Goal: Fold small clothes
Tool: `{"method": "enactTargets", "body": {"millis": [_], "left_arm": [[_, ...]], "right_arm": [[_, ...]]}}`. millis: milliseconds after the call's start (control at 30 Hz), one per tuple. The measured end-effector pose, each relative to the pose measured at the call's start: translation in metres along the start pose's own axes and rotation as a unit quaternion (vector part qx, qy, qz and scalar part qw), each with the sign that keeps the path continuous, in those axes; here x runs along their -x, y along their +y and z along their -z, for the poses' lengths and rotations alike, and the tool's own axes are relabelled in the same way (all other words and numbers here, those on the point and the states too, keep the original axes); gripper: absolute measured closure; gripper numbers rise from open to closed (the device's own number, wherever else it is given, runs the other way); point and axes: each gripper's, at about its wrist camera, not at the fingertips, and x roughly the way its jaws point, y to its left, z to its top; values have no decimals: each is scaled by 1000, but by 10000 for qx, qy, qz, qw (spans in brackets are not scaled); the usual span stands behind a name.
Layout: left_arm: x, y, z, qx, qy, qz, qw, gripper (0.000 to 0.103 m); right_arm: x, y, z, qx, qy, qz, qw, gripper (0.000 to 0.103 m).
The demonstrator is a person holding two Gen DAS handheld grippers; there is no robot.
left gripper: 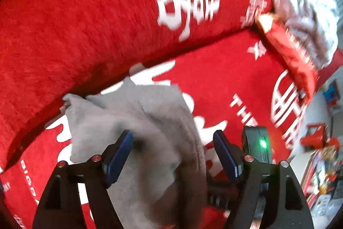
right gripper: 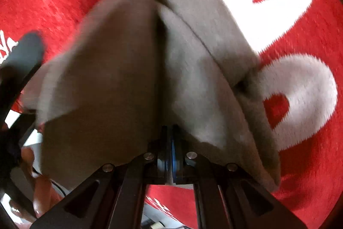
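Observation:
A small grey garment (left gripper: 133, 121) lies bunched on a red plush cover with white lettering (left gripper: 225, 78). My left gripper (left gripper: 172, 153) hangs over it, open; part of the cloth sits between its blue pads (left gripper: 120, 156), which do not press on it. My right gripper (right gripper: 170, 134) is shut on a fold of the same grey garment (right gripper: 120, 70), which drapes over both sides of its fingers and hides their tips. A black unit with a green light (left gripper: 257, 149) shows just right of the left gripper. A dark blurred gripper part (right gripper: 25, 53) sits at the left edge of the right wrist view.
A red back cushion with white characters (left gripper: 85, 25) rises behind the seat. At the far right a crumpled pile of pale grey clothes (left gripper: 304, 3) rests beside a red packet (left gripper: 291, 53). Beyond the seat's right edge lie toys and clutter (left gripper: 321, 153).

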Motion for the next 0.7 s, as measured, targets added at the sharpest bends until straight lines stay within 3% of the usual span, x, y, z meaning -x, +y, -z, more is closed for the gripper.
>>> {"method": "enactTargets", "body": {"millis": [100,233,267,300,367,467,567,700], "left_arm": [[28,29,2,362,-302,-139,9988,25],[41,84,13,864,-306,-811,9925,25],[39,100,18,1026,-214,-989,9896,25],[35,117,25,1245,-115,-1196,9849,25],[24,141,39,1586,87,-1497,9759,25],[-1,156,53,1839,467,-1387,9720,25],[-26,137,44,1614,556,-1147,9786,25],[-44,107,9,1523,347,-659,9855,25]], "right_arm": [[13,-11,-15,-476,-384,-469,9970,100],[26,-23,-33,-873,-664,-987,9890,95],[30,-25,-37,-956,-720,-1144,9862,83],[33,-27,-42,-1035,-738,-1286,9835,55],[36,-27,-47,-1087,-709,-1491,9803,33],[38,-17,-59,-899,-531,-1665,9805,33],[39,6,-70,-285,-295,-1246,9914,33],[39,33,-71,383,-36,-787,9962,33]]}}
